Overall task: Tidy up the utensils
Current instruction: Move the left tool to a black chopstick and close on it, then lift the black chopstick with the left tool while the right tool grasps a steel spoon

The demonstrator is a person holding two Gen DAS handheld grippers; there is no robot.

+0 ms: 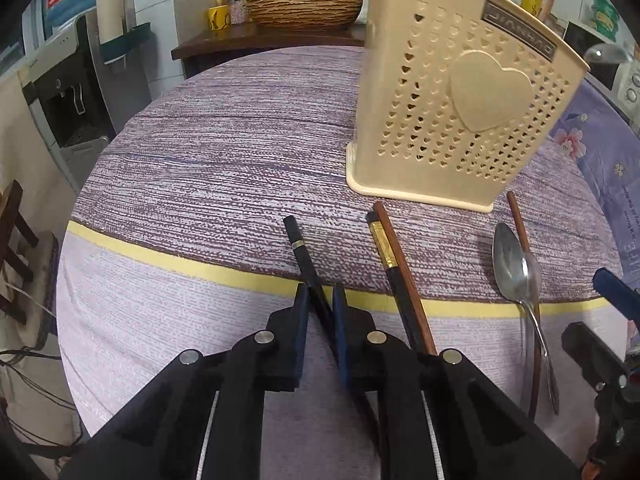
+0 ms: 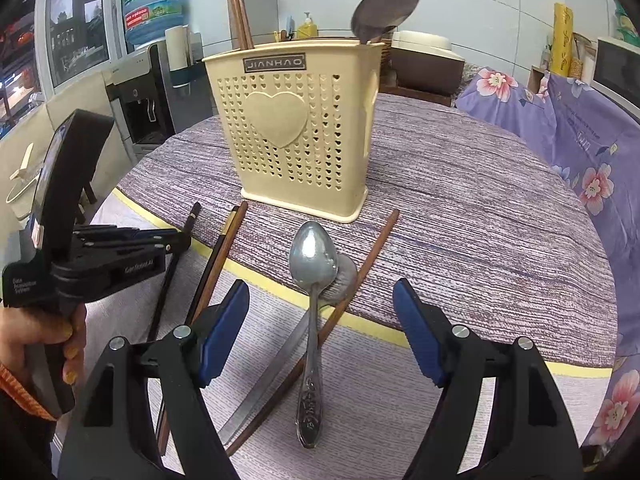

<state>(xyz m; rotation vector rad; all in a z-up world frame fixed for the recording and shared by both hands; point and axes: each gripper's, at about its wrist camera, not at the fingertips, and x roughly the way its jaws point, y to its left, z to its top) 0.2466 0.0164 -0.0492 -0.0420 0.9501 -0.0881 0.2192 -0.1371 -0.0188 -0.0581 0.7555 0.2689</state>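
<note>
1. A round worktop (image 2: 460, 216) carries a striped purple cloth; a water dispenser (image 2: 140, 96) stands behind.
2. The left gripper (image 1: 320, 300) has its fingers closed on a black chopstick (image 1: 298, 246).
3. The right gripper (image 2: 320, 320) is spread wide above the spoon (image 2: 314, 264).
4. The beige holder (image 2: 296, 128) stands just beyond; what it contains is mostly hidden.

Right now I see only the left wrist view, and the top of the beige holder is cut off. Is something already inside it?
Observer: Yes. Two brown chopsticks stand in the holder, at its left end as the right wrist view shows it.
Operator: Is there anything else inside?
Observer: A large dark ladle sticks out at the opposite end.
Operator: And the other tool? I see only its edge. Is it open or shut?
Observer: The right hand-held gripper is open and points at the spoon lying on the cloth.
</note>
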